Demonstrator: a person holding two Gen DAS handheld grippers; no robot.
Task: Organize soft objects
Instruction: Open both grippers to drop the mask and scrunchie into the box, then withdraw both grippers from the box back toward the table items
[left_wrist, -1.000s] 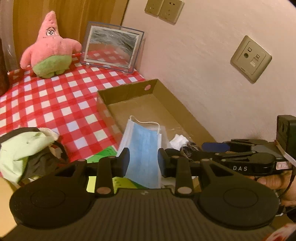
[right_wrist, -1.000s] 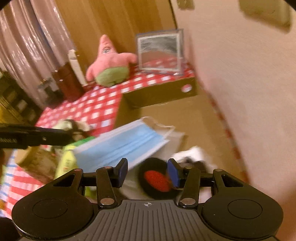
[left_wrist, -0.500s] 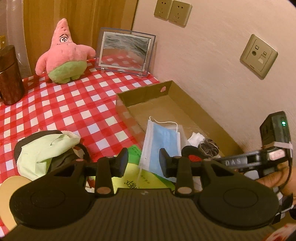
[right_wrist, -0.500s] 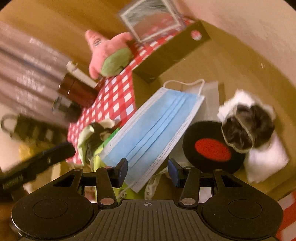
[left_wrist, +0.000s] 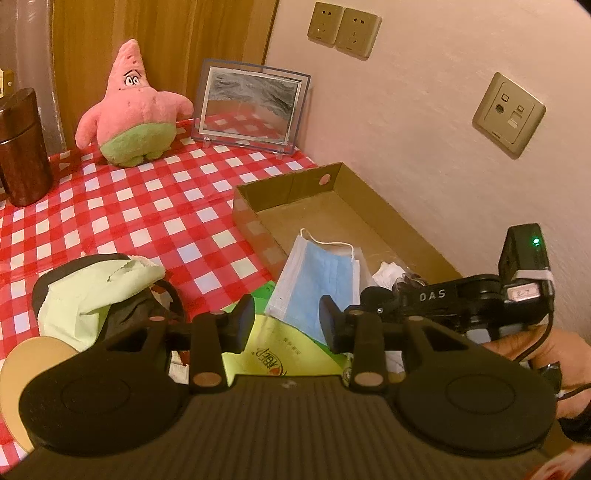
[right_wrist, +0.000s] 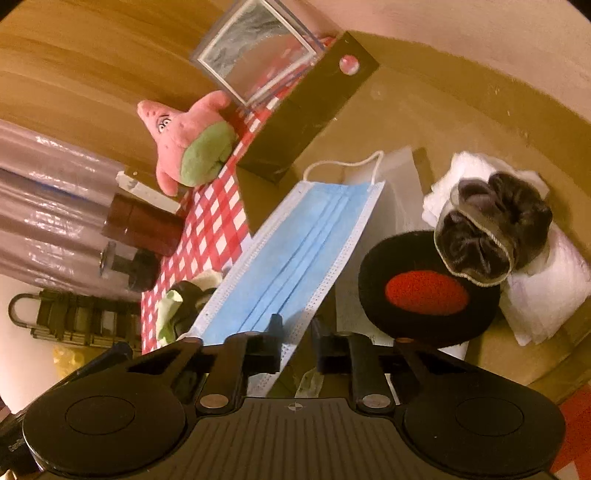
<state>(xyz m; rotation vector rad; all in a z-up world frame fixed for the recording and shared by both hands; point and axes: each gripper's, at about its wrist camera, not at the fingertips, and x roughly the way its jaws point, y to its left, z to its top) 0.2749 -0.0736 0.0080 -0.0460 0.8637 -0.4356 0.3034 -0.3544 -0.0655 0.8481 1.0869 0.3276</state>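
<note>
Right tongs (right_wrist: 295, 345), marked "DAS", have just pinched the blue mask (right_wrist: 291, 254); left tongs (left_wrist: 287, 323) gape empty.

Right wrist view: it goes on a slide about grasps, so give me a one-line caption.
Right gripper closing on the near edge of the blue face mask, draped over the cardboard box wall.

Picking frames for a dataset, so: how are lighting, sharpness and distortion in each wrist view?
Left wrist view: warm yellowish light, sharp; fisheye bends the wall sockets. Right wrist view: same tint, strongly tilted, plush star and curtain soft near the edge, blue mask crisp.
</note>
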